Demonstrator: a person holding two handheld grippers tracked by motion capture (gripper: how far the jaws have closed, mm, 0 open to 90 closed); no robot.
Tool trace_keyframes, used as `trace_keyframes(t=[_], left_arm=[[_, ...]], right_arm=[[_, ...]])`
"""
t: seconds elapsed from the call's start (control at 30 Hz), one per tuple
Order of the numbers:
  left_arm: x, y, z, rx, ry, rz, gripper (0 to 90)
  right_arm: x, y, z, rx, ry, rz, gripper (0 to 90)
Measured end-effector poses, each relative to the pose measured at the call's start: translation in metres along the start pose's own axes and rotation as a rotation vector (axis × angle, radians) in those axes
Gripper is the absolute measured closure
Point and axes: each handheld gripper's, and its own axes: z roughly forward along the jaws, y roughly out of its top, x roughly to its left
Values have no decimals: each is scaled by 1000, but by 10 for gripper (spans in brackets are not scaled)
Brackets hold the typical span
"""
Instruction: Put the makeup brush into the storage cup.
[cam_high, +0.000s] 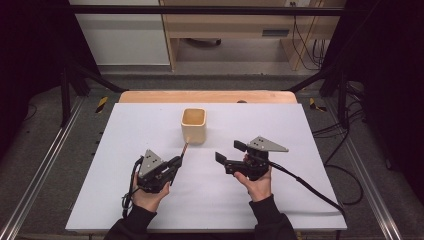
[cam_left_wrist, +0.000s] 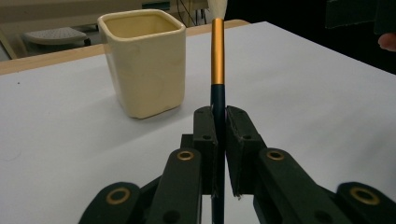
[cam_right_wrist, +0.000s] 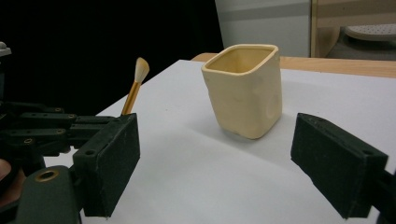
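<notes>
Brush hold: your left gripper (cam_high: 176, 162) has its jaws pressed tight on the dark handle of the makeup brush (cam_left_wrist: 217, 56), low on the shaft, so the gold ferrule and pale bristle tip stand free ahead of the pads. That low pinch looks meant to leave the long end clear for lowering into a container.

Brush place: it sits just near-left of the cream square cup (cam_high: 193, 125), tip slanting toward the cup's near wall, apart from it.

Cup: upright on the white table sheet (cam_high: 125, 195), mouth open and nothing seen inside, centred and toward the far half. Standing alone there, it can be approached from either side.

Right gripper (cam_high: 229, 154): jaws spread wide with nothing between them, aimed left toward the cup from its near-right. You seem to be keeping it ready to steady the cup.

Open room: bare sheet lies all around the cup; the two grippers are well apart, with a free lane between them.

Edges: the sheet's far edge and the wooden strip (cam_high: 150, 96) lie beyond the cup; your hands work near the near edge. Mind the cup's near rim, since a brush tip catching it could tip the cup.
</notes>
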Motion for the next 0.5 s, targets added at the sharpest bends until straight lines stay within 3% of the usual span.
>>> trace_keyframes(t=[0.5], left_arm=[[-16, 4, 11, -16, -18, -2, 823]], right_arm=[[4, -8, 9, -13, 18, 55, 206]])
